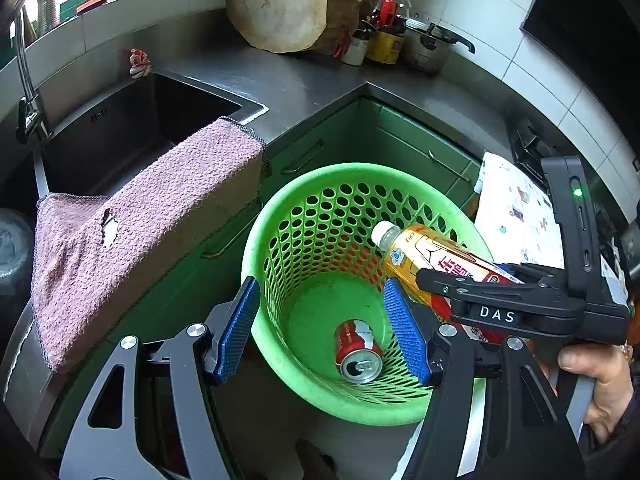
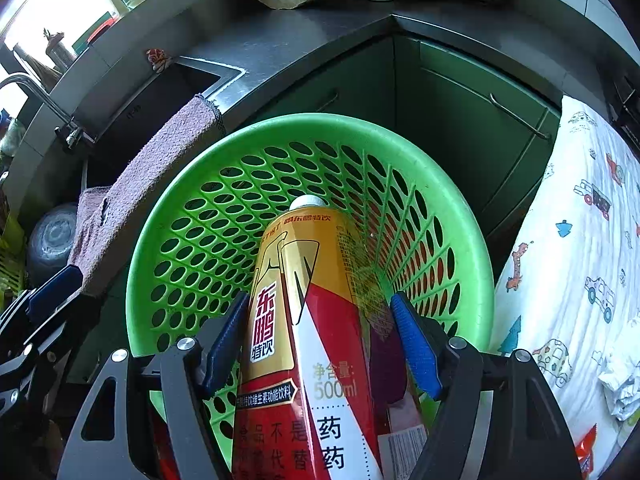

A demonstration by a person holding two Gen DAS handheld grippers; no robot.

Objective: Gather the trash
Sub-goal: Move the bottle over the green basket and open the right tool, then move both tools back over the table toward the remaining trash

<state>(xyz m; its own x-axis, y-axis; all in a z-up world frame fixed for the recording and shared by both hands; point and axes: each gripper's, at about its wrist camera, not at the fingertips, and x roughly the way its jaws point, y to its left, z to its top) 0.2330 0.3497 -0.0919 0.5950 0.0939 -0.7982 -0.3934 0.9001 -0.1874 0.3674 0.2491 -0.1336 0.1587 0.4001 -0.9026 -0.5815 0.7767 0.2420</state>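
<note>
A drink bottle [image 2: 304, 320] with a yellow and red label and a white cap sits between the blue pads of the right gripper [image 2: 320, 344], cap pointing forward over the open green basket [image 2: 168, 216]. In the right wrist view the left pad presses the label, while a small gap shows at the right pad, so I cannot tell whether the grip is firm. In the left wrist view the same bottle [image 1: 436, 260] enters from the right of the frame, tilted, its cap above the basket's [image 1: 280, 208] far rim.

At the bottom of the basket, lower centre of that view, lies a red can [image 1: 358, 350] on its side, its top end facing the camera. The left gripper [image 1: 324, 328] hangs above the basket with its jaws spread wide and nothing between them.

Left of the basket a pink towel [image 1: 132, 240] drapes over the edge of a steel sink [image 1: 120, 128]. At the right edge a patterned white cloth [image 2: 576, 264] shows.
</note>
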